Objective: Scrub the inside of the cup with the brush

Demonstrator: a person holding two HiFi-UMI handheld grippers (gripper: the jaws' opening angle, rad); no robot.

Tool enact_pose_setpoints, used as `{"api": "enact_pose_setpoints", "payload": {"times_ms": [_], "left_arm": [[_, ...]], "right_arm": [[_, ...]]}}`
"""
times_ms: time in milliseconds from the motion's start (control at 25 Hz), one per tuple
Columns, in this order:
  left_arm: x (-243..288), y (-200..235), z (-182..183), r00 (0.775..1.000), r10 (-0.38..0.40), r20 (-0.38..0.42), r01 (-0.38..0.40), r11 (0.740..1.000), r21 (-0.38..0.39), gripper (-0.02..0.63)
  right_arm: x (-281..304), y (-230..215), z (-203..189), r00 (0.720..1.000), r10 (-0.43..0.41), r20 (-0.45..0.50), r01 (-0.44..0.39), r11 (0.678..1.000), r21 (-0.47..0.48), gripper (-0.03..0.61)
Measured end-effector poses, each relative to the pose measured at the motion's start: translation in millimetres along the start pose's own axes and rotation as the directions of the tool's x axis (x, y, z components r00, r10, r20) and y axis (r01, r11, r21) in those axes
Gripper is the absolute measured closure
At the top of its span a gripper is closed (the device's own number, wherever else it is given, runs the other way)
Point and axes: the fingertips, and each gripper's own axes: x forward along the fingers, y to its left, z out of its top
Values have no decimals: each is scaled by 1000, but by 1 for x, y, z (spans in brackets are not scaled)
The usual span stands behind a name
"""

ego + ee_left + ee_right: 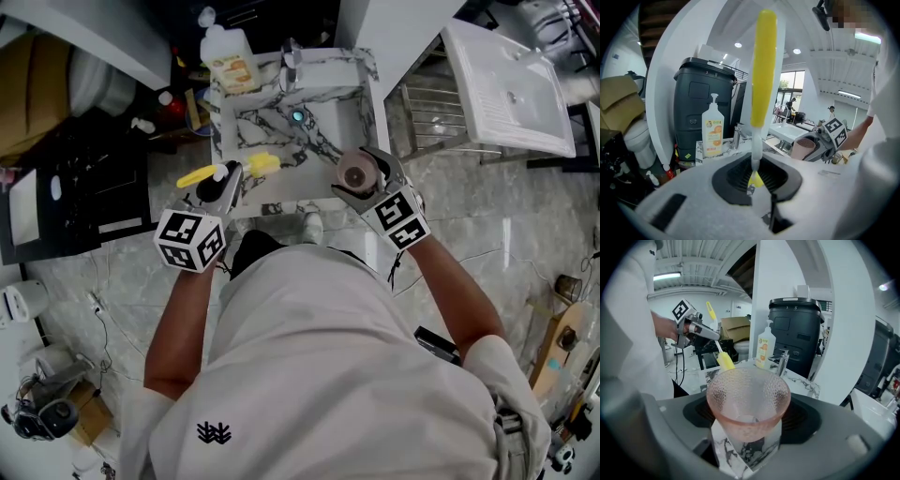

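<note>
The cup [357,172], pink and pebbled glass, is held above the front edge of a small marbled sink [225,112], clear of the basin and resting on nothing. The right gripper [367,187] has its jaws clamped on the cup's lower part, one on each side. In the right gripper view the cup [748,401] fills the middle with its wide mouth turned toward the camera, and the inside looks empty. The brush [262,165] is to the cup's left over the same sink, apart from the cup and not inside it. The left gripper [228,178] has its jaws closed on the brush's thin white stem. From the left gripper view the brush [764,70] runs straight up out of the jaws as a long yellow piece, with a small yellow bit showing low down between them. In the right gripper view the brush [724,359] slants down from the left gripper [701,329], its yellow end just behind the cup's rim. A chrome tap [291,61] stands at the back of the sink, and a soap bottle [230,56] with an orange label sits on the rim beside it. A tall dark bin [797,329] stands behind the sink. A white washbasin [511,89] lies well off to the right on the pale stone floor [487,225].
</note>
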Motion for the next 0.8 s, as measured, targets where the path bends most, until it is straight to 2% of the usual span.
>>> {"api": "enact_pose_setpoints", "payload": {"times_ms": [800], "left_arm": [[4, -1, -10, 999, -14, -35, 15, 1000, 19, 577]], "right_arm": [[-5, -5, 7, 999, -4, 40, 2, 999, 43, 179]]}}
